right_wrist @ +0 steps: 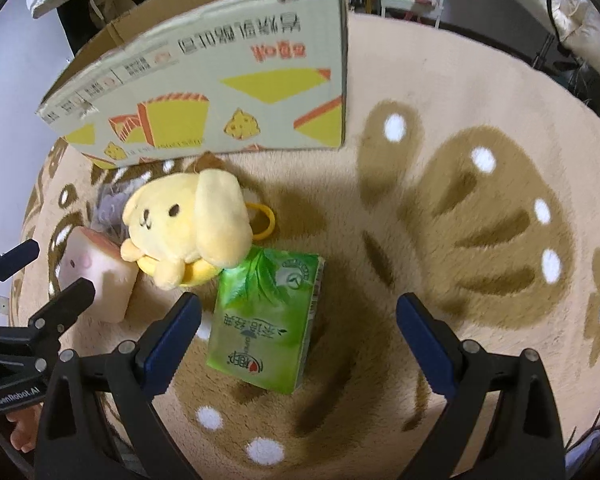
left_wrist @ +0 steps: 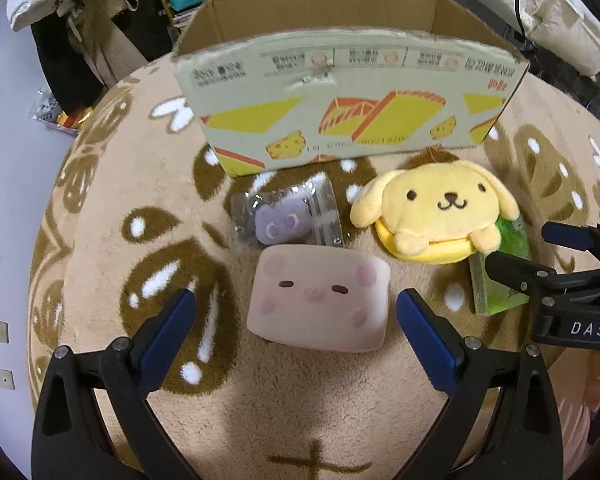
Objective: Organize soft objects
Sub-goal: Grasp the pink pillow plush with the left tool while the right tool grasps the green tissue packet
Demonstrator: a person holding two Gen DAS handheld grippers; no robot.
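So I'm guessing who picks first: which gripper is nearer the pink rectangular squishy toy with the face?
Left. The left gripper has its open jaws on either side of the pink rectangular squishy toy. The right gripper is off to its right, over the green tissue pack.

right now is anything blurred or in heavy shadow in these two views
Left wrist view: the cardboard box has a smeared top edge, and the pink squishy is sharp. Right wrist view: a dark shadow lies on the rug around the green tissue pack; fisheye bends both pictures.
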